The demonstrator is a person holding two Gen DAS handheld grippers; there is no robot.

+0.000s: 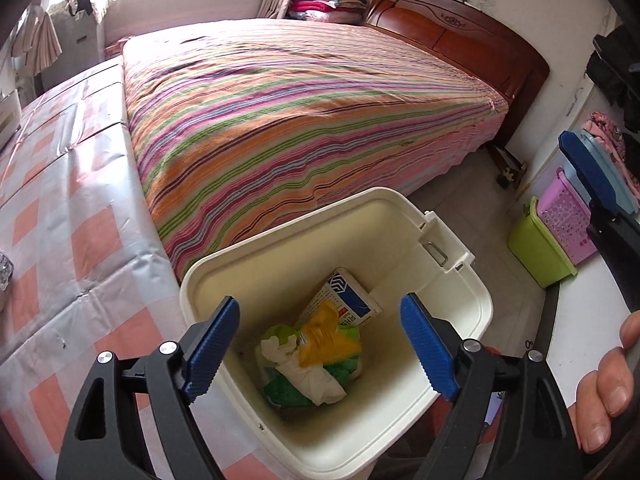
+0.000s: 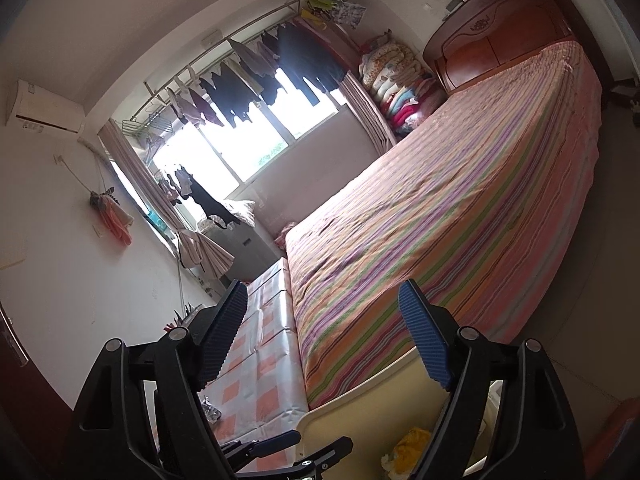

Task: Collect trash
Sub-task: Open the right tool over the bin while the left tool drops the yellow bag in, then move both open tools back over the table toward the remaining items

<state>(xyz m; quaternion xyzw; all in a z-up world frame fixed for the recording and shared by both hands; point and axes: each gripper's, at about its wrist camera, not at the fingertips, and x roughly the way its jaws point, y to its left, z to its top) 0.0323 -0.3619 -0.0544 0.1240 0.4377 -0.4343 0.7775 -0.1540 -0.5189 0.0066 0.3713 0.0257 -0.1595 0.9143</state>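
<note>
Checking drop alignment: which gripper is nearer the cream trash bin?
Left. The left gripper hangs open right above the cream trash bin; the right gripper is off to its side, aimed across the bed.

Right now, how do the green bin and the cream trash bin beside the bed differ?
The cream trash bin is the larger in the left wrist view, standing by the striped bed's corner; the green bin looks smaller and sits against the wall.

The cream trash bin's inside shows, holding a carton and crumpled wrappers; the green bin's contents are not visible.

Both are rectangular plastic containers on the floor.
</note>
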